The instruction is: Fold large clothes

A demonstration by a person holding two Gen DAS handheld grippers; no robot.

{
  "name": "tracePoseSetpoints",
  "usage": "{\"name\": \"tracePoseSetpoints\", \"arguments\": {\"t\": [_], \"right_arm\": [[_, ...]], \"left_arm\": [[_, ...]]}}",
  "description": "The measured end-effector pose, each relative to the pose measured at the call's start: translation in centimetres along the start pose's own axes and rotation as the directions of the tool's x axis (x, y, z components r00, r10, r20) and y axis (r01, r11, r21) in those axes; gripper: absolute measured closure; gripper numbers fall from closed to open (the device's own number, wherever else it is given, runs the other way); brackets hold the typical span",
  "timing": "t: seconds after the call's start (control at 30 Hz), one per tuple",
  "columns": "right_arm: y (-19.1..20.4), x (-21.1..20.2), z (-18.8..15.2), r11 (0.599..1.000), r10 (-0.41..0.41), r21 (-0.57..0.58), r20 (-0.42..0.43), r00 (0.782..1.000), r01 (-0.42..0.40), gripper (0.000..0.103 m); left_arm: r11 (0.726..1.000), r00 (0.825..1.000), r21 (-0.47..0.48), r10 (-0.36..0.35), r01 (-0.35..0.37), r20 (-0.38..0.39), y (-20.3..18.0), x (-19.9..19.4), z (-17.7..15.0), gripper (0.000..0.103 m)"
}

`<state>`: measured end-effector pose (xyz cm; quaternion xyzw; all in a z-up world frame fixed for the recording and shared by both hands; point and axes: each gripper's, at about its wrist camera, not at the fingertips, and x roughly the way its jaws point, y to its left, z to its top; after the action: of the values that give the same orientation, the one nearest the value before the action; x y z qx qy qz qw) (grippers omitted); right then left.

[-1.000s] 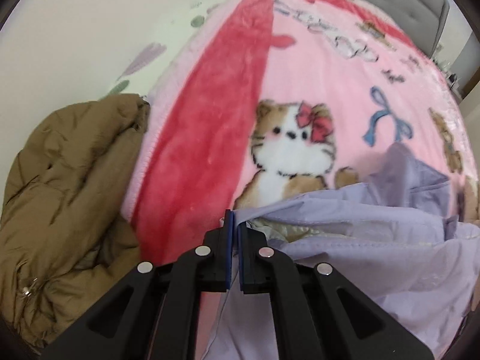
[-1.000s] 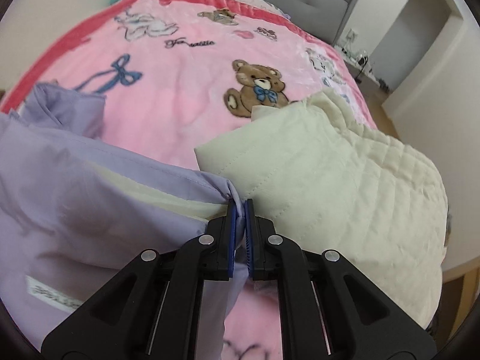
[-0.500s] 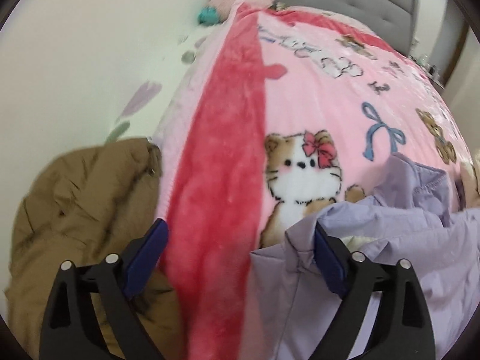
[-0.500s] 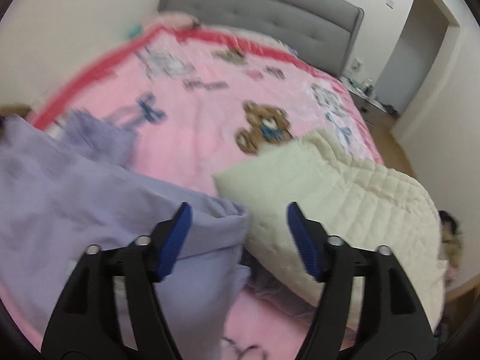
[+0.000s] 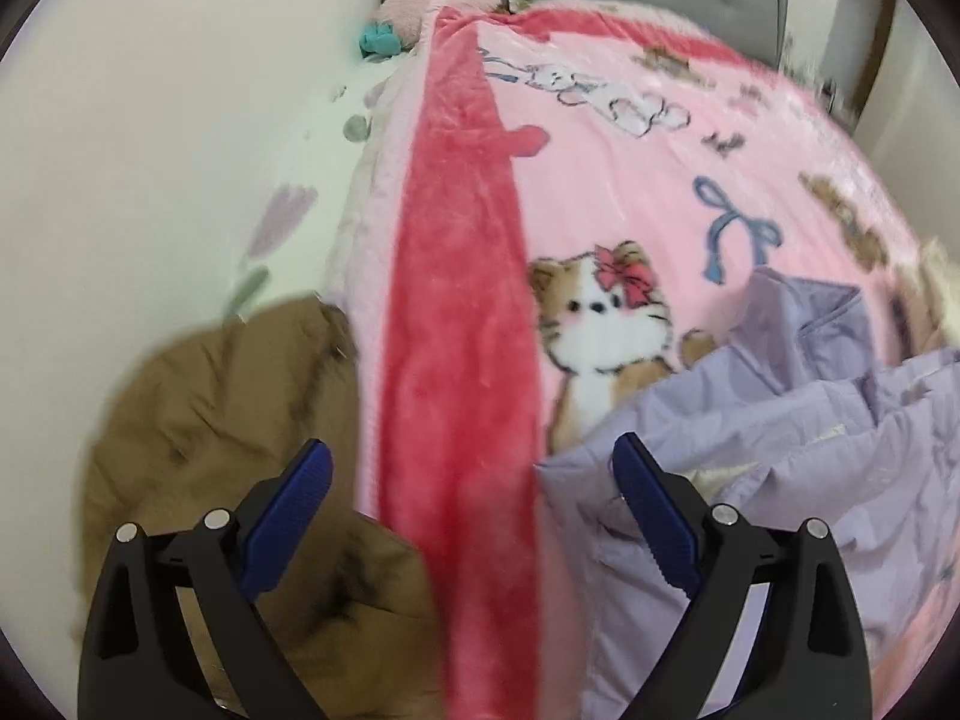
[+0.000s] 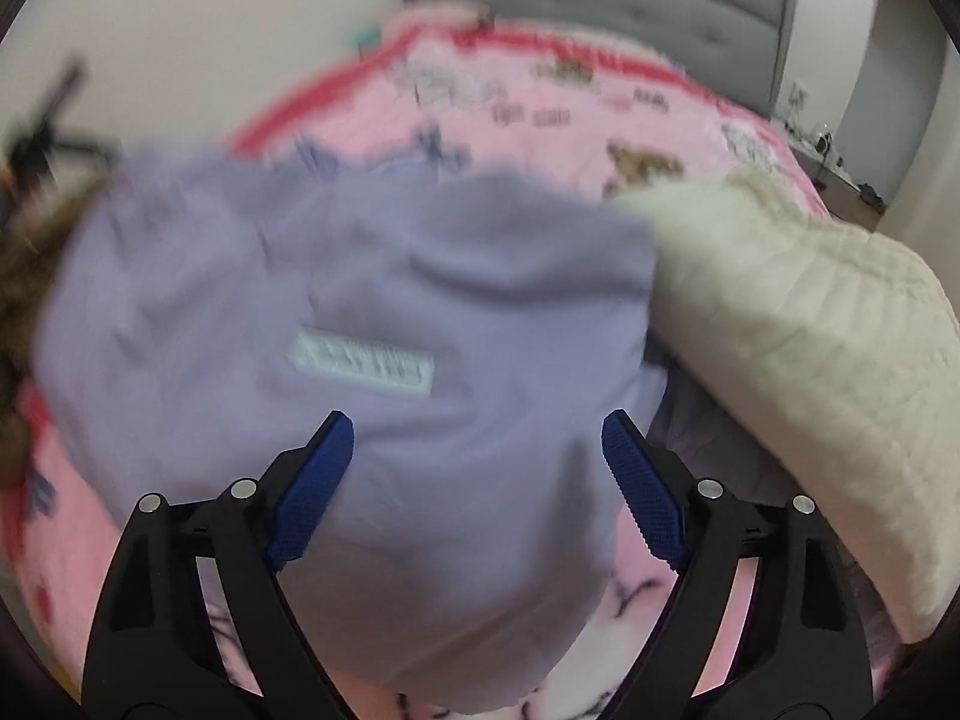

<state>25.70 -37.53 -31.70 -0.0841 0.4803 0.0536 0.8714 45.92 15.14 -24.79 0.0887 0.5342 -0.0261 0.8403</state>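
Currently: lilac garment [image 6: 372, 312] loose on bed [image 5: 690, 192] near its foot edge | left gripper [image 5: 474, 495] open, empty | right gripper [image 6: 477, 468] opening above cloth, unpinched | risk: released fold slumps; cream quilt [image 6: 810, 348] crowds the next fold.

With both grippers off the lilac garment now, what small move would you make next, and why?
Probably lower the right gripper, jaws opening, onto the lilac garment and smooth it: it lies rumpled on the pink blanket, and the left gripper hangs open at its edge.
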Motion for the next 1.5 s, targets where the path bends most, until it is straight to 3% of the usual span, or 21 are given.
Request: {"name": "tracePoseSetpoints", "arguments": {"t": [0.07, 0.13, 0.2, 0.27, 0.37, 0.43, 0.5, 0.6, 0.77, 0.93, 1.03, 1.07, 1.13, 1.2, 1.23, 1.3, 1.37, 1.43, 1.5], "right_arm": [[0.7, 2.0, 0.0, 0.999, -0.036, -0.020, -0.056, 0.998, 0.035, 0.025], [1.5, 3.4, 0.0, 0.996, -0.080, -0.048, -0.078, 0.994, 0.076, 0.023], [1.9, 3.6, 0.1, 0.994, -0.103, -0.055, -0.079, 0.992, 0.099, 0.021], [1.5, 2.5, 0.0, 0.996, -0.092, -0.023, -0.039, 0.995, 0.091, 0.020], [-0.5, 0.7, -1.2, 0.997, -0.028, 0.072, 0.023, 0.999, 0.027, 0.008], [-2.0, 0.6, -2.5, 0.993, -0.025, 0.119, 0.012, 1.000, 0.023, 0.008], [-3.7, 1.3, -4.0, 0.985, -0.007, 0.169, -0.019, 1.000, 0.010, 0.008], [-6.1, 2.5, -5.8, 0.960, 0.093, 0.266, -0.007, 0.996, -0.087, 0.008], [-6.3, 5.8, -5.8, 0.956, 0.134, 0.270, -0.061, 0.989, -0.113, 0.008], [-8.2, 8.0, -6.7, 0.881, 0.296, 0.410, -0.088, 0.951, -0.236, 0.008], [-9.3, 8.5, -7.4, 0.836, 0.378, 0.456, -0.073, 0.923, -0.306, 0.008], [-9.6, 8.7, -7.5, 0.815, 0.414, 0.473, -0.069, 0.907, -0.336, 0.008], [-9.9, 9.3, -7.6, 0.787, 0.460, 0.494, -0.074, 0.885, -0.368, 0.008], [-10.2, 10.0, -7.3, 0.753, 0.513, 0.519, -0.078, 0.855, -0.405, 0.008], [-10.2, 10.1, -7.1, 0.748, 0.521, 0.522, -0.082, 0.849, -0.409, 0.007], [-10.0, 9.6, -6.4, 0.773, 0.507, 0.495, -0.105, 0.855, -0.397, 0.007], [-9.9, 8.6, -5.8, 0.802, 0.490, 0.443, -0.104, 0.865, -0.401, 0.007], [-10.2, 8.2, -5.4, 0.803, 0.497, 0.430, -0.098, 0.862, -0.413, 0.007], [-10.6, 8.9, -4.9, 0.791, 0.511, 0.448, -0.108, 0.852, -0.418, 0.007]], "left_arm": [[1.000, 0.999, 0.014, -0.015, 0.016, -0.031, 0.3, -0.7, 1.5, 0.010], [0.996, 0.995, -0.009, -0.087, 0.087, -0.054, 0.9, -1.7, 2.4, 0.010], [0.973, 0.971, -0.043, -0.231, 0.228, -0.069, 1.2, -2.5, 2.1, 0.010], [0.957, 0.953, -0.038, -0.289, 0.287, -0.089, 0.2, -2.4, 0.1, 0.006], [0.960, 0.951, 0.044, -0.265, 0.275, -0.159, -2.7, -0.4, -5.3, 0.006], [0.965, 0.956, 0.091, -0.227, 0.247, -0.187, -3.7, 1.8, -8.4, 0.006], [0.963, 0.951, 0.038, -0.256, 0.267, -0.175, -3.4, 3.7, -10.9, 0.006], [0.924, 0.920, -0.126, -0.374, 0.360, -0.118, -2.0, 5.2, -12.3, 0.006], [0.892, 0.886, -0.173, -0.441, 0.416, -0.142, -2.4, 7.7, -13.2, 0.005], [0.843, 0.834, -0.217, -0.529, 0.493, -0.158, -3.0, 8.9, -13.7, 0.005], [0.793, 0.785, -0.264, -0.598, 0.550, -0.162, -2.7, 9.6, -14.0, 0.005], [0.768, 0.759, -0.277, -0.630, 0.577, -0.164, -2.7, 9.8, -14.1, 0.005], [0.752, 0.740, -0.276, -0.651, 0.599, -0.167, -2.8, 10.1, -14.3, 0.005], [0.713, 0.700, -0.317, -0.692, 0.625, -0.177, -2.7, 10.9, -14.4, 0.005], [0.689, 0.676, -0.337, -0.715, 0.642, -0.175, -2.7, 11.1, -14.3, 0.005], [0.658, 0.649, -0.322, -0.745, 0.680, -0.151, -2.8, 10.3, -13.8, 0.005], [0.659, 0.646, -0.271, -0.749, 0.702, -0.148, -3.3, 9.4, -13.4, 0.005], [0.656, 0.632, -0.276, -0.753, 0.702, -0.183, -3.7, 9.9, -13.0, 0.005], [0.645, 0.605, -0.300, -0.764, 0.703, -0.225, -4.0, 11.2, -12.6, 0.005]]}}
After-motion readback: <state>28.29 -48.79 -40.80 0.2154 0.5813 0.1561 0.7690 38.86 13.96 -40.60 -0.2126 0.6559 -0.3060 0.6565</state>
